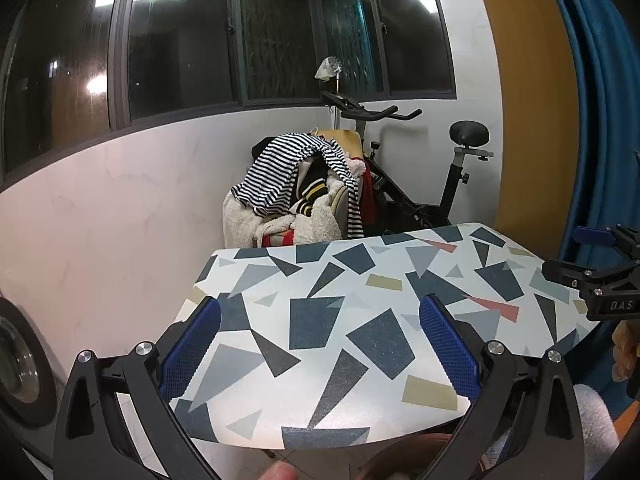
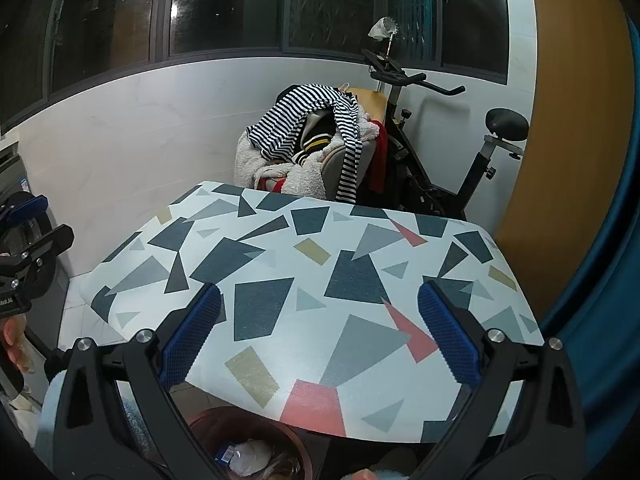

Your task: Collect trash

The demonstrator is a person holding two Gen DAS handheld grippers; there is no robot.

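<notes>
1. The trash (image 2: 250, 456), crumpled pale wrappers with a small blue scrap, is seen lying inside a brown round bin (image 2: 208, 426) under the near edge of the table, low in the right wrist view.
2. In the left wrist view only the rim of the bin (image 1: 404, 440) is shown; its contents are hidden there.
3. The right gripper (image 2: 320, 328) is held wide apart over the near part of the table, and nothing is gripped between its blue pads (image 2: 192, 336).
4. The left gripper (image 1: 320, 340) is likewise spread wide with nothing held, above the table's near left part.
5. The table (image 2: 280, 264) is covered in a patterned top of grey, navy, tan and pink shapes.
6. Beyond its far edge, a pile of clothes (image 2: 308, 140) topped by a striped shirt is seen, with an exercise bike (image 2: 472, 160) to its right.
</notes>
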